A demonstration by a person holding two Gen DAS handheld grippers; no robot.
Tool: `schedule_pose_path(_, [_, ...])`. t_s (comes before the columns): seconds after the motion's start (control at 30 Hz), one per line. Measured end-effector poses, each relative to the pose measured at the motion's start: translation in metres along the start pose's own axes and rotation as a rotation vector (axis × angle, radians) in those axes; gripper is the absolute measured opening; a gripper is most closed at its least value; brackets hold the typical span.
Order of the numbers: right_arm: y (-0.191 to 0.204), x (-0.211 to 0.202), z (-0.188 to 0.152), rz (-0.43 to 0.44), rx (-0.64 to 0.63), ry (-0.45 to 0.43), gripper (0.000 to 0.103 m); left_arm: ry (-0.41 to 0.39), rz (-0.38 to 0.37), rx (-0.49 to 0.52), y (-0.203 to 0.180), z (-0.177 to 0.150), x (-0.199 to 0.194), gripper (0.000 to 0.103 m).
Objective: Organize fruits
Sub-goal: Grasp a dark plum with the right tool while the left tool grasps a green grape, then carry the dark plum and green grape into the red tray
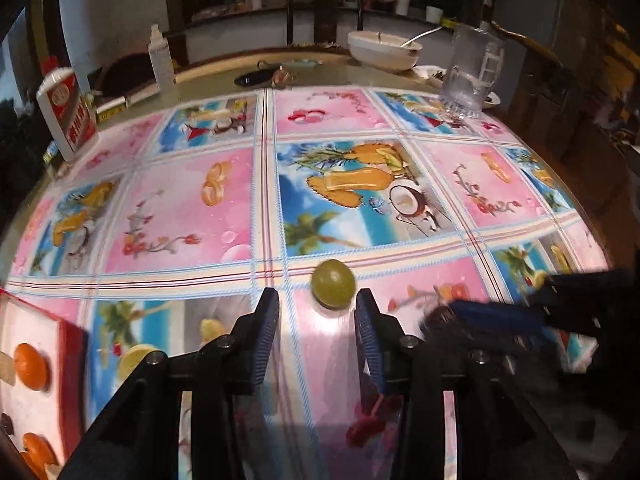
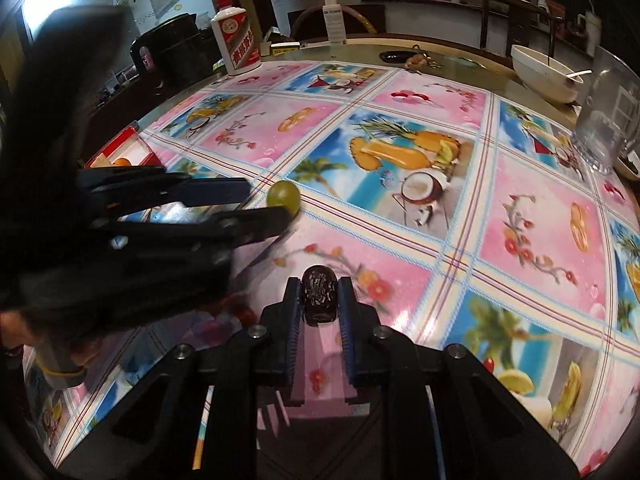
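A green grape (image 1: 333,283) lies on the fruit-print tablecloth (image 1: 192,208), just ahead of my left gripper (image 1: 316,305). That gripper is open, its two blue-padded fingers standing either side of the grape's near edge. In the right wrist view the grape (image 2: 283,194) sits at the left gripper's (image 2: 272,206) tips. My right gripper (image 2: 320,300) is shut on a dark wrinkled date (image 2: 318,294), held low over the cloth. It shows blurred at the right of the left wrist view (image 1: 440,320). A white tray with a red rim (image 1: 70,332) holds orange pieces (image 1: 31,366) at the near left.
A white bottle with a red label (image 2: 236,40), a spray bottle (image 2: 334,16) and a black kettle (image 2: 172,48) stand at the far left. A white bowl with a spoon (image 2: 540,72) and a clear glass pitcher (image 2: 608,120) stand at the far right.
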State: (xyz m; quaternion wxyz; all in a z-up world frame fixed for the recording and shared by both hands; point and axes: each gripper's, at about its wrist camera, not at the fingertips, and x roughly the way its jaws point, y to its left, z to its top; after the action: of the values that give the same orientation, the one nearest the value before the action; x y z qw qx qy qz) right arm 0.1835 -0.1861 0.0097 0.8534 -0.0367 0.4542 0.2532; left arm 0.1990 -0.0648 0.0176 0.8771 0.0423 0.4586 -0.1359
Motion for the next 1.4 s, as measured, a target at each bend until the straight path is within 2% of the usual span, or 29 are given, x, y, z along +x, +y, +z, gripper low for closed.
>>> schedule_pose_path(0.17, [-0.008, -0.005, -0.005, 0.003, 0.039, -0.006, 0.02, 0.015, -0.02, -0.022, -0.01, 0.015, 0.013, 0.04])
schedule_pose_path(0.27, [-0.011, -0.008, -0.008, -0.003, 0.045, -0.007, 0.02, 0.006, 0.012, 0.021, -0.021, 0.019, 0.02, 0.039])
schedule_pose_path(0.33, [-0.013, -0.009, -0.01, -0.007, 0.046, -0.009, 0.02, -0.008, 0.013, 0.01, -0.021, 0.02, 0.021, 0.034])
schedule_pose_path(0.37, [-0.013, -0.01, -0.01, -0.009, 0.046, -0.012, 0.02, -0.013, -0.013, -0.009, -0.019, 0.021, 0.021, 0.023])
schedule_pose_path(0.6, [-0.011, -0.02, -0.015, -0.019, 0.059, -0.039, 0.02, -0.013, -0.041, -0.075, -0.012, 0.015, 0.012, 0.023])
schedule_pose_path(0.73, [-0.003, -0.031, -0.022, -0.023, 0.064, -0.044, 0.02, -0.015, -0.043, -0.092, -0.007, -0.005, -0.007, 0.023])
schedule_pose_path(0.9, [0.018, -0.043, -0.034, -0.03, 0.04, -0.033, 0.02, -0.022, 0.002, -0.08, -0.01, -0.049, -0.042, 0.023])
schedule_pose_path(1.07, [0.044, -0.047, -0.042, -0.013, 0.05, -0.023, 0.02, -0.017, -0.018, -0.15, 0.002, -0.094, -0.072, 0.024])
schedule_pose_path(1.27, [0.094, -0.038, -0.027, 0.049, 0.037, -0.02, 0.02, -0.068, -0.022, -0.233, 0.039, -0.122, -0.119, 0.024])
schedule_pose_path(1.4, [0.142, -0.025, -0.005, 0.095, -0.009, -0.025, 0.02, -0.11, 0.035, -0.283, 0.087, -0.129, -0.15, 0.024])
